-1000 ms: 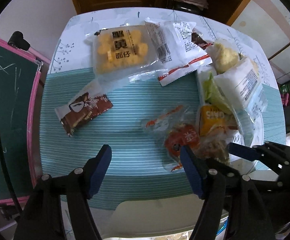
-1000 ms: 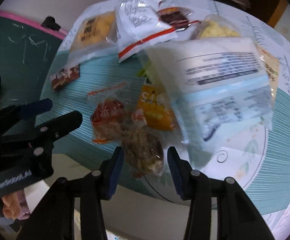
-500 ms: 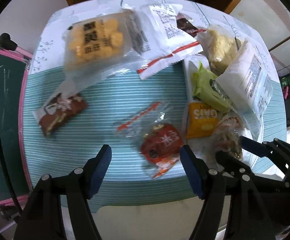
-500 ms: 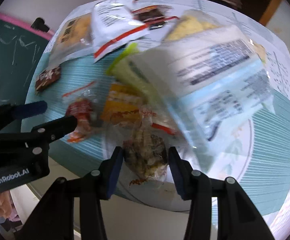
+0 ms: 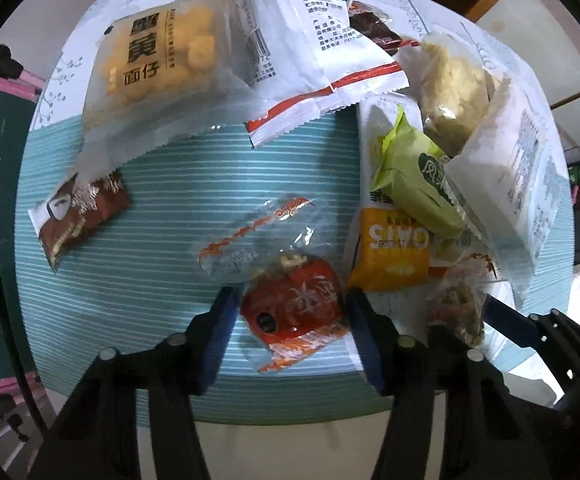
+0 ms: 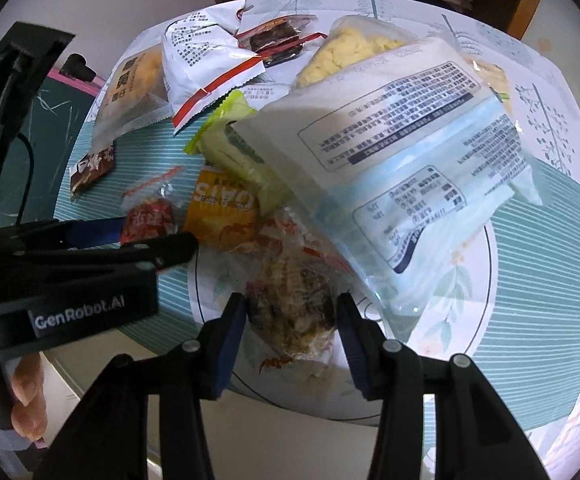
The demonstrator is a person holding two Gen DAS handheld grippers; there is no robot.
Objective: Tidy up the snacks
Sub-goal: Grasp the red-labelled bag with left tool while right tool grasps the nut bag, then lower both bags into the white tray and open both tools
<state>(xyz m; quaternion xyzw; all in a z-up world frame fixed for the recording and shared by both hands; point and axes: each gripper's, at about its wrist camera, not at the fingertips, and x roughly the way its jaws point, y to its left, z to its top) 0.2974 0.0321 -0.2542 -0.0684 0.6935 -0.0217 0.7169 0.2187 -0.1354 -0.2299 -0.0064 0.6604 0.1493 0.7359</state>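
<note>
Left hand-held gripper (image 5: 290,312), jaws just closing, apparently pinches a crinkly clear-wrapped red snack (image 5: 296,304).

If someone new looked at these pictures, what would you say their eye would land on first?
Probably the red snack packet near the table's front edge, framed by the left tool, whose jaws have just been closing around it. Right beside it, the right tool clamps a clear packet of brownish snack over a white plate. Behind them, the large white and blue bag tops the heap of packets on the striped mat.
</note>
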